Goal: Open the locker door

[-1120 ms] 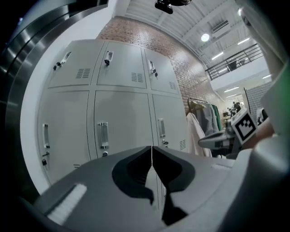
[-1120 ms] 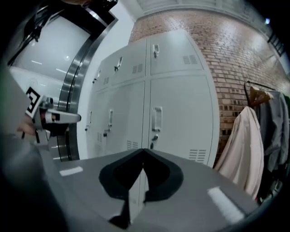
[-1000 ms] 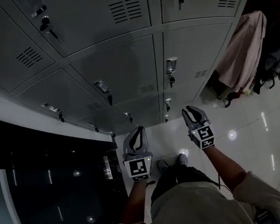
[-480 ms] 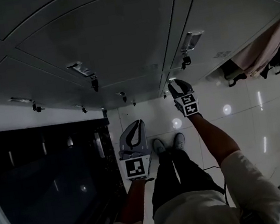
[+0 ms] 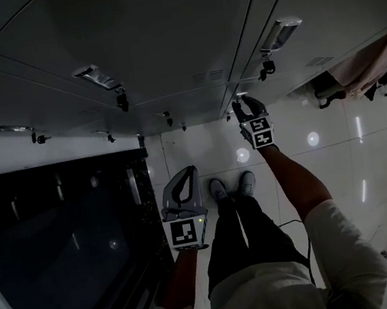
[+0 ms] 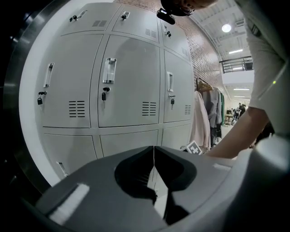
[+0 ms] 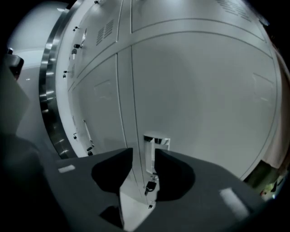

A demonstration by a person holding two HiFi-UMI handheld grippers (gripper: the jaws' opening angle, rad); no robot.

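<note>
The dark-jawed left gripper (image 5: 186, 179) hangs low beside the person's leg, its jaws pressed together on nothing, as the left gripper view confirms. Further right, the right gripper (image 5: 249, 105) reaches the bank of grey metal lockers (image 5: 159, 32). Only the right gripper view shows the small silver pull handle (image 7: 151, 147) of the pale grey locker door (image 7: 204, 90) standing between wide jaws that are closing but not yet pinching it. The door looks flush and shut, so gripping and pulling are both left to do.

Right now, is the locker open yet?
Not yet. Done: the right gripper is at the low locker door, which is shut. In hand: its jaws are closing with the handle between them, not gripped yet. To do: grip it, then pull the door open. The left gripper hangs back, shut and empty.
</note>
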